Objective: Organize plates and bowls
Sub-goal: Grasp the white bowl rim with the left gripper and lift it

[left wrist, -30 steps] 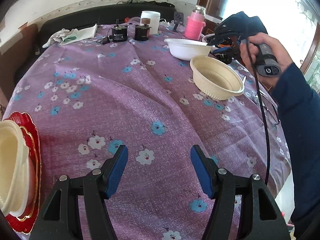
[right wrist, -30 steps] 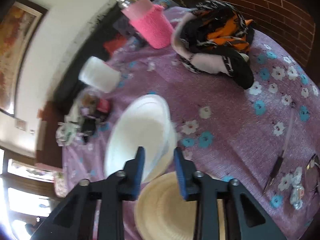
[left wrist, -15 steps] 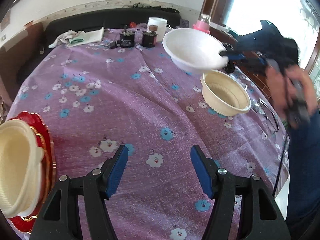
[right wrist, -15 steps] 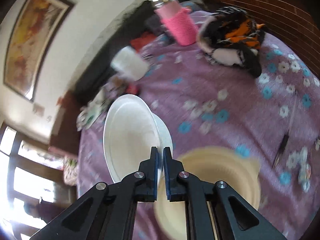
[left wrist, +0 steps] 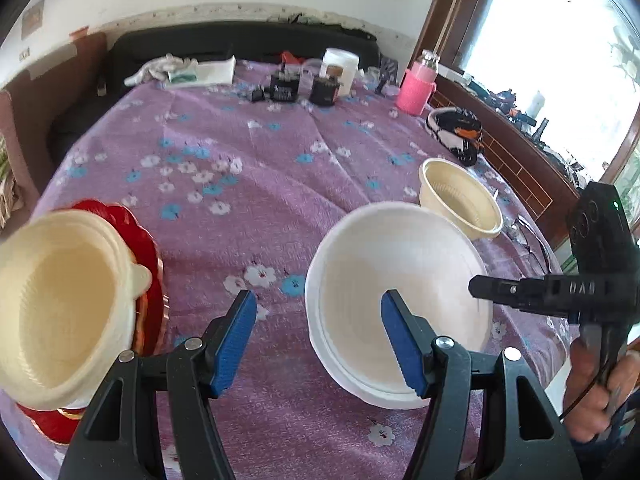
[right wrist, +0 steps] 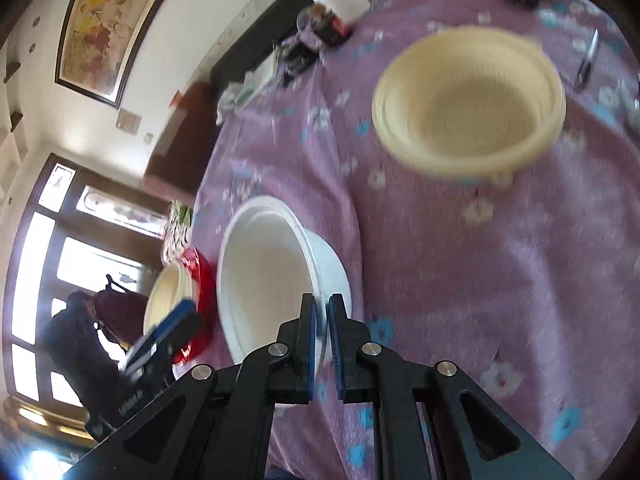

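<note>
Worktop (left wrist: 280, 184) draped in purple flowered cloth, filling most of both views; clutter pushed to the far edge at the top of the left wrist frame, leaving the middle free for sorting.

White bowl (left wrist: 396, 300) at lower right of the left wrist frame, held tilted clear of the cloth, pinched by its rim on the right edge. Carried by the rim, probably because the thin wall is the only part narrow jaws can bite. Same bowl at lower centre of the right wrist frame (right wrist: 276, 280).

Cream bowl (left wrist: 60, 312) at the left edge of the left wrist frame, sitting in the red plate (left wrist: 146, 256); likely the stack under construction, and the white bowl's probable destination. Second cream bowl (left wrist: 460, 200) at right of centre, alone on the cloth, apparently waiting its turn.

Right gripper (right wrist: 321, 344) at bottom centre of its own view, clamped tight on the white bowl's rim, wall caught between the blue pads. Blurred there, so exact depth of the bite hard to judge.

Left gripper (left wrist: 318, 340) at bottom centre of its frame, jaws standing about half apart with nothing between them, the white bowl merely behind one finger; seemingly kept ready to steady the stack.
</note>
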`<move>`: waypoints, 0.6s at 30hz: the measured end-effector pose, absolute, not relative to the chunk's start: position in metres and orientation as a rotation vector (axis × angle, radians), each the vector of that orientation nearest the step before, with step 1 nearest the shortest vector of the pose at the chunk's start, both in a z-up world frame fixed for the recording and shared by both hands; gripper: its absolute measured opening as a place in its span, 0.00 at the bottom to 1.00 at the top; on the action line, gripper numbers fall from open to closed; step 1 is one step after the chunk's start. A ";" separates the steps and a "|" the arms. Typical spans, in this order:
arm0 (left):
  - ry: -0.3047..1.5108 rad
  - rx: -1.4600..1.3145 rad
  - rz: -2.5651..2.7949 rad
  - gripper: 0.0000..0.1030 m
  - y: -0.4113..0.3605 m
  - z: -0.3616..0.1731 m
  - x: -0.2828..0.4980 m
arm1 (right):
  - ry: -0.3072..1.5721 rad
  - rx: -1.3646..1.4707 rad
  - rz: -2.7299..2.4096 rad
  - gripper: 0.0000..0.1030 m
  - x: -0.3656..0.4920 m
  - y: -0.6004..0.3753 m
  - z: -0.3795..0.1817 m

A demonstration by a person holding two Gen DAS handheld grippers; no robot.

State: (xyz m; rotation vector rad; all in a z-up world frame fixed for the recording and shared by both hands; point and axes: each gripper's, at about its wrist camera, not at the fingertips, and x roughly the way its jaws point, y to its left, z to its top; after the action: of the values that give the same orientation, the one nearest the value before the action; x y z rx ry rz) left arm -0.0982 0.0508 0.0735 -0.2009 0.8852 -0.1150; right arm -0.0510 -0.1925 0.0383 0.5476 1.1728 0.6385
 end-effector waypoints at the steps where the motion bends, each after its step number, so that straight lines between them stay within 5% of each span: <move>1: 0.896 -0.200 -0.115 0.62 0.049 0.070 -0.097 | 1.165 0.528 0.630 0.10 -0.053 -0.192 0.036; 4: 0.901 -0.178 -0.117 0.56 0.042 0.066 -0.094 | 1.132 0.458 0.601 0.13 -0.057 -0.192 0.037; 8: 0.894 -0.153 -0.131 0.49 0.035 0.064 -0.092 | 1.023 0.372 0.547 0.44 -0.070 -0.201 0.050; 16: 0.899 -0.131 -0.153 0.39 0.026 0.053 -0.090 | 0.944 0.338 0.521 0.44 -0.095 -0.205 0.049; 18: 0.900 -0.121 -0.153 0.33 0.022 0.048 -0.090 | 0.962 0.325 0.534 0.31 -0.097 -0.197 0.043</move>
State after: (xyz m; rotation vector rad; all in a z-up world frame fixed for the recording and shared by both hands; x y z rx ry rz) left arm -0.0903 0.0221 0.0481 -0.1207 0.9002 -0.1533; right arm -0.0968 -0.1971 0.0434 0.3250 0.9623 0.5339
